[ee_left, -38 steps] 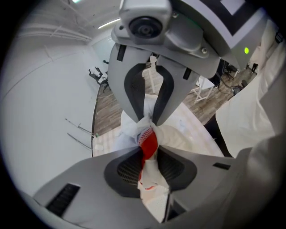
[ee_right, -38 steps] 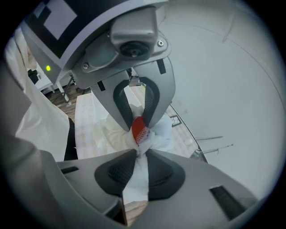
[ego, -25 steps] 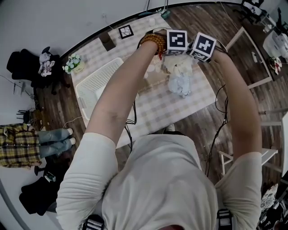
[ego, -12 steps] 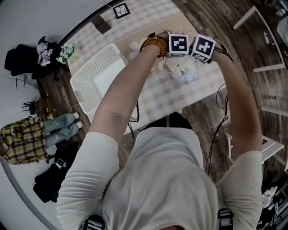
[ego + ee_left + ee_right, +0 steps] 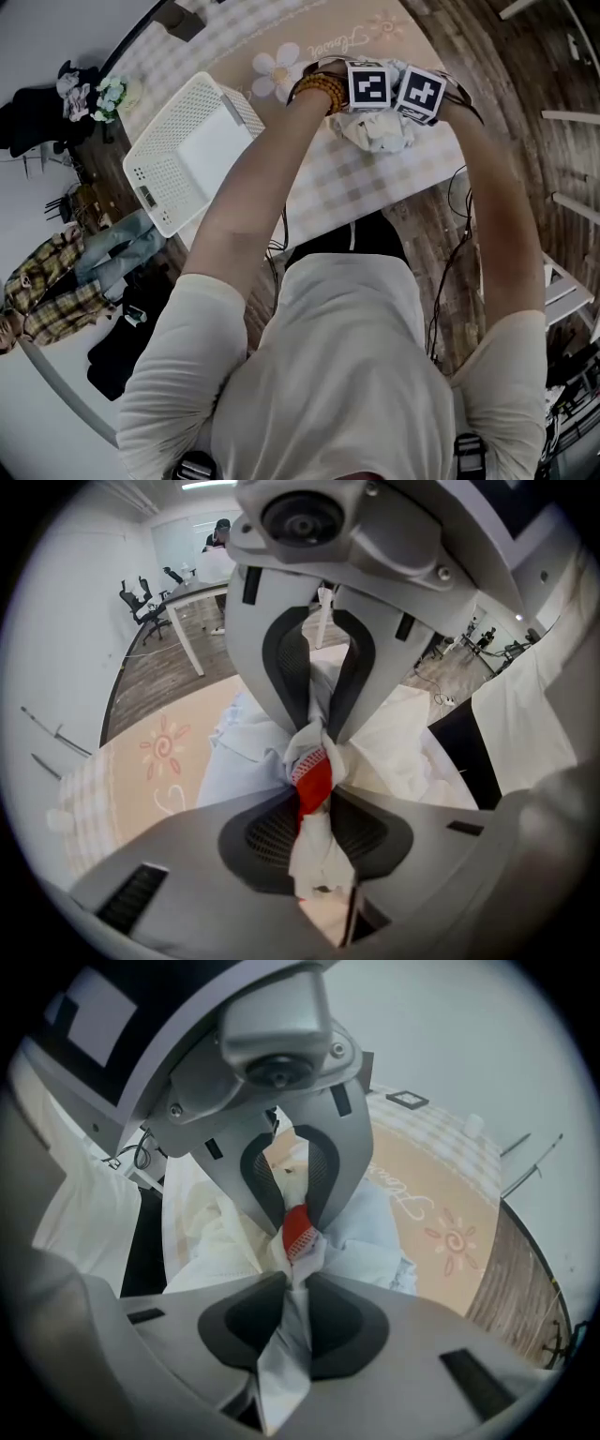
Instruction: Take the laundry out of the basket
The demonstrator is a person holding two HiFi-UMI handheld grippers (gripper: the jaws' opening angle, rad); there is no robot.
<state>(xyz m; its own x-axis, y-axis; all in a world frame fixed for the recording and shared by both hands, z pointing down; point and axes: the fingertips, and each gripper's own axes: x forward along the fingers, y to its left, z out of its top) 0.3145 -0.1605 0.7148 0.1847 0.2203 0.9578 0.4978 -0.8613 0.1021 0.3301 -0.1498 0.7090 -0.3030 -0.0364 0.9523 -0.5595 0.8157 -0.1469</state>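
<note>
Both grippers hold one white garment with a red patch, side by side above the table's near edge. My left gripper (image 5: 367, 86) (image 5: 314, 761) is shut on a bunched fold of the garment (image 5: 314, 780). Beside it my right gripper (image 5: 420, 92) (image 5: 298, 1232) is shut on another fold of the same cloth (image 5: 298, 1241). The bundle (image 5: 380, 131) hangs just below the two marker cubes, over pale blue and cream laundry (image 5: 244, 752) lying on the table. The white perforated laundry basket (image 5: 164, 178) stands to the left, its inside looking bare.
A checked tablecloth with a beige flower-print runner (image 5: 281, 70) covers the table. A small flower pot (image 5: 111, 92) stands at the far left corner. Cables (image 5: 459, 216) trail over the wood floor on the right. Clothes (image 5: 66, 281) lie on the floor at left.
The head view has tilted, so table and basket slid down and left in the picture. Both grippers stay together, shut on the garment, which now hangs bunched closer under them.
</note>
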